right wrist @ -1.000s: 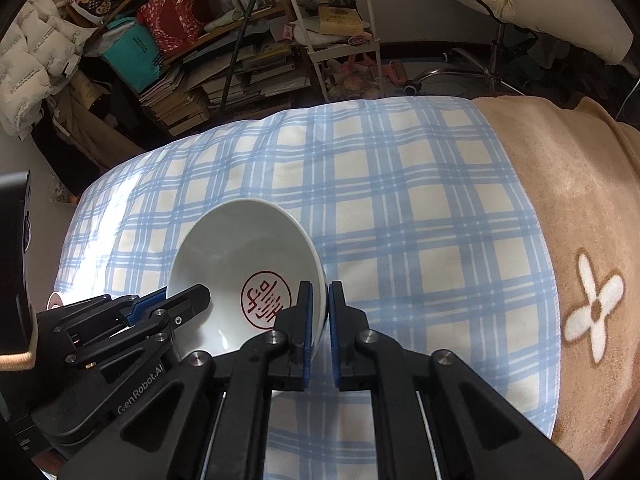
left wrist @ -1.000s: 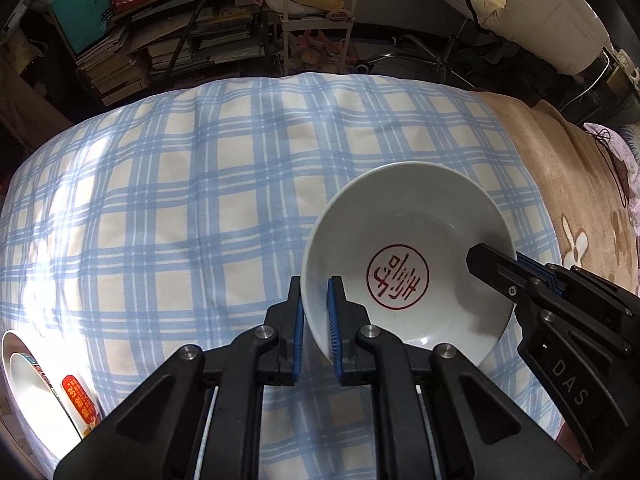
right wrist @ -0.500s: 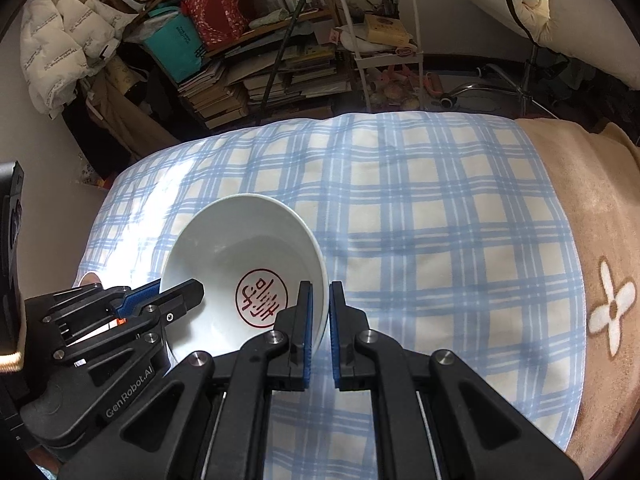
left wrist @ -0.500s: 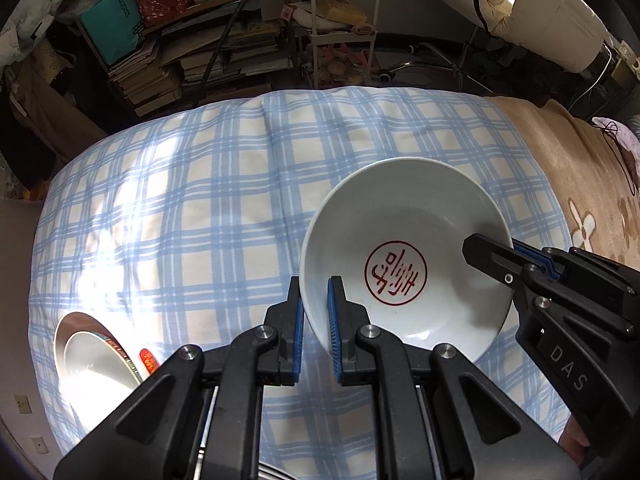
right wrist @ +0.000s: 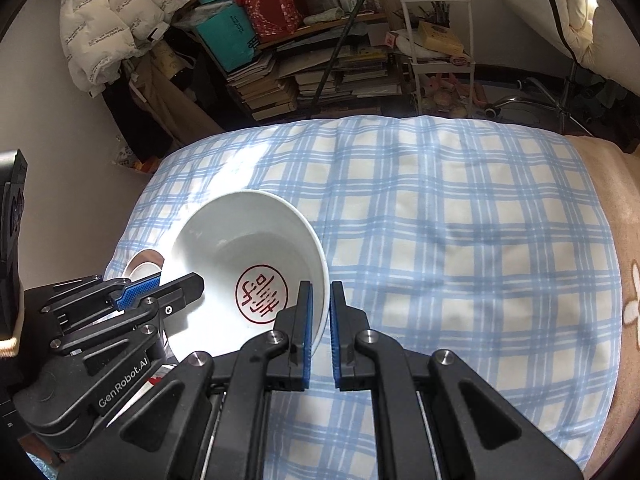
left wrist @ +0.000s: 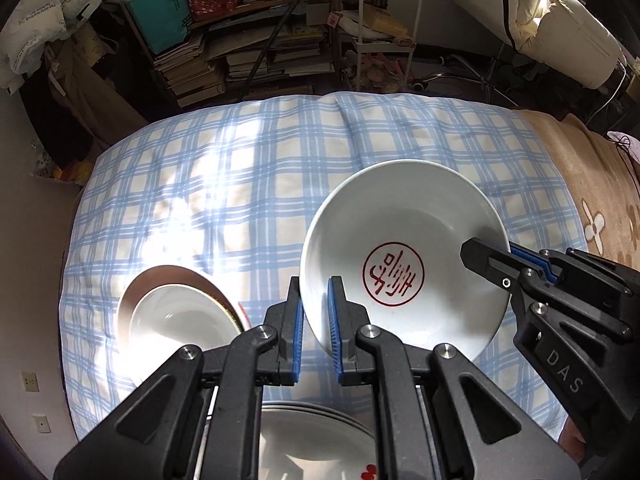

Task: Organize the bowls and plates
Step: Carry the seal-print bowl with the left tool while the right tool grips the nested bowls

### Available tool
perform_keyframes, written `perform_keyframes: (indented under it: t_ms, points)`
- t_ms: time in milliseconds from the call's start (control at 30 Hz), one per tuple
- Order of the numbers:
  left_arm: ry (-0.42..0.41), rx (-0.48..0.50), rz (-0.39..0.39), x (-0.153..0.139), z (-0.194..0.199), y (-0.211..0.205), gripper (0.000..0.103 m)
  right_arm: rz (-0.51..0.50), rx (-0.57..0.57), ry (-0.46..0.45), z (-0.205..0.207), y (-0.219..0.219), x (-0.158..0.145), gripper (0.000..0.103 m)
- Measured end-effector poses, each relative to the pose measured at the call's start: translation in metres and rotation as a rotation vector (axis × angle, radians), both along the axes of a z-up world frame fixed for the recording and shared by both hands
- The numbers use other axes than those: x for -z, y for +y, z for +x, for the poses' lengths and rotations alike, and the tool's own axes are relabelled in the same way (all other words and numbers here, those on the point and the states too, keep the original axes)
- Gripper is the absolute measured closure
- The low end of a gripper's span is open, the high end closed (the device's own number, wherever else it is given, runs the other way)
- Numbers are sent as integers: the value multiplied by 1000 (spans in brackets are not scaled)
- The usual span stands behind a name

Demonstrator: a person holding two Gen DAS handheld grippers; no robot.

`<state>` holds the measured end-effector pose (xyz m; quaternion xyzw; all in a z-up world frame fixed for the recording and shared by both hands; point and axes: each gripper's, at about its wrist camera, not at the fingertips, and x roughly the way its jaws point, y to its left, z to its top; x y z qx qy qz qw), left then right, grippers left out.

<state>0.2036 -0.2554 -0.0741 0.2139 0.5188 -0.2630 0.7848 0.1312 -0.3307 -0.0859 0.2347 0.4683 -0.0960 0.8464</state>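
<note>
Your left gripper [left wrist: 314, 312] and right gripper [left wrist: 505, 257] clamp opposite rims of the white bowl [left wrist: 404, 258]. Below it lie a second bowl [left wrist: 176, 316] and stacked plates [left wrist: 316, 440].

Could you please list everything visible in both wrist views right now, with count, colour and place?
Large bowl: one, white with a red round emblem inside, held over the bedcover by its rim on two opposite sides.
Nested bowls: one stack, white, the outer one gold-rimmed, on the bedcover left of the large bowl.
Plates: a stack, exact count unclear, white, at the bottom edge under the left gripper.
Bedcover: one, blue and cream check, under everything.
Blanket: one, tan with white flowers, at the right edge.
Book stacks: several, mixed colours, on the floor behind.
Trolley: one, white, behind.
Left gripper: black, blue pads, shut on the bowl's rim.
Right gripper: black, blue pads, shut on the opposite rim.
</note>
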Motion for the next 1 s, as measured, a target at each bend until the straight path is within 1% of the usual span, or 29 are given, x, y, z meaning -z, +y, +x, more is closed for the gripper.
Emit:
perform_keyframes:
  t_ms: [267,500,700,833,900,1000]
  points:
    - [-26,-61,-9,-18,9,51,91,-5,-39,-55,18,39,-20,94]
    - [-30,-125,-21,-22,16,96,90,-80,-125,-68,36,88,-31,94]
    - [-21,-175,-20,-16,21,130,90,-62,-177,-83,48,115,-23,94]
    - [1,-217,-39,-6,27,151,90,-57,-209,-97,54,130,-17,94]
    - [12,-238,-48,-1,29,159,90,-54,-220,-98,58,135,-12,94]
    - [8,-254,-43,6,32,165,90,-25,-230,-91,64,140,-5,93]
